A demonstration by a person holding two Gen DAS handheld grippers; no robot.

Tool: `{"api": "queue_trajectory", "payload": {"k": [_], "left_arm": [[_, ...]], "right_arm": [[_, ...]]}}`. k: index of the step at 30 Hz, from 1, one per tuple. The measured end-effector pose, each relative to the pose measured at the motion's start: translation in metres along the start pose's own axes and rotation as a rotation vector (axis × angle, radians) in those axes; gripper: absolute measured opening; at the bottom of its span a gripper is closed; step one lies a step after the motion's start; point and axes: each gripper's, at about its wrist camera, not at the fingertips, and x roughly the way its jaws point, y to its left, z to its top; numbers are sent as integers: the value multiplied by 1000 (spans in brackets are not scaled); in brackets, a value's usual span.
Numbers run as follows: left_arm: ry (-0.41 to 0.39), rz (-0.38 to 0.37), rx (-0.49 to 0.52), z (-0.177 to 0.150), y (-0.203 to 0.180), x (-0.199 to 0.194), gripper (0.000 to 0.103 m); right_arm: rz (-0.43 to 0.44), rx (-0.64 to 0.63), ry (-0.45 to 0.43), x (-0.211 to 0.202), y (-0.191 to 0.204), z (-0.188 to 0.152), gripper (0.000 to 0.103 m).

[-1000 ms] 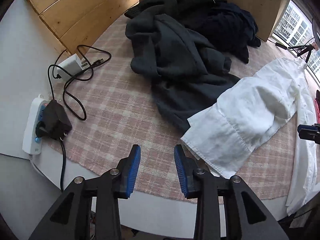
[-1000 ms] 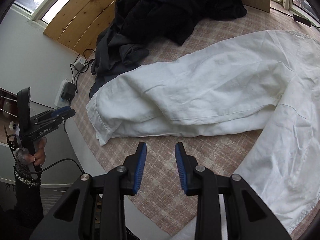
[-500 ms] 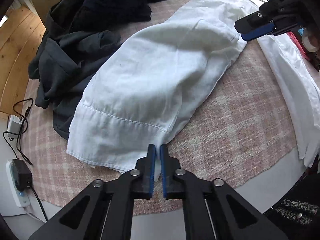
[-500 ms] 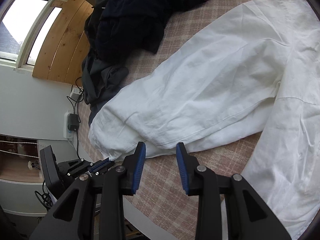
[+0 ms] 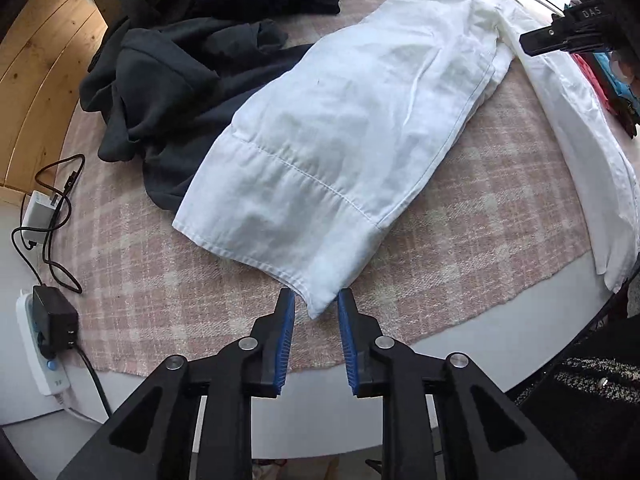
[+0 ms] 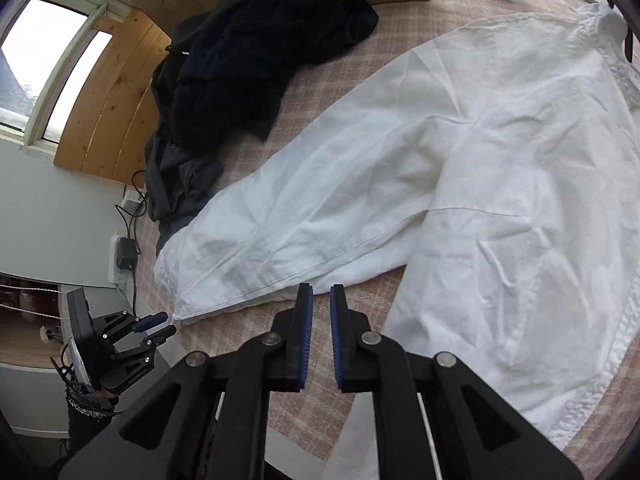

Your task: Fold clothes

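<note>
Your left claw (image 5: 316, 304) has its blue pads apart, with the corner of the white cotton shirt's (image 5: 360, 120) cuffed sleeve lying between them; the pads do not press on it. Half a second ago that claw was pinched shut on the same corner, so its jaws have just been opening. From the right wrist view, the corner sits right at the tips of the left claw (image 6: 160, 324).

Your right claw (image 6: 320, 300) stands narrowly apart with nothing between the pads, just short of the sleeve's lower seam; its jaws have just been closing, and the sleeve edge now sits nearer its tips than before.

The shirt lies spread across the pink checked cloth (image 5: 160, 264) covering the tabletop, its sleeve stretched toward you and overlapping the pile of dark grey and black clothes (image 5: 168, 76) behind. A white power strip with a black plug (image 5: 48, 332) rests at the tabletop's left edge.
</note>
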Motion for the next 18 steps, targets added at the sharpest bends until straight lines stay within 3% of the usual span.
{"api": "queue_trajectory", "payload": {"k": [3,4,8,11,14,18], "left_arm": [[-74,-101,0,8,-7,-26,31],[-94,-128,14,14,-14,-32,40],[-116,-294,100,35,-62,-31,41],[-63,-398,172,36,-113,-11,41],[-8,-453,245,41,-158,7,41],[56,-545,227,36,-187,19,41]], "right_arm": [[-108,37,-148,-83,-41,-26,43],[-153,63,-185,-107,-56,-38,43],[-234,206,-257,-159,-113,-97,43],[-224,280,-228,-151,-134,-140,43],[-132,296,-176,-120,-132,-170,43],[-70,248,-80,-74,-118,-190,43]]}}
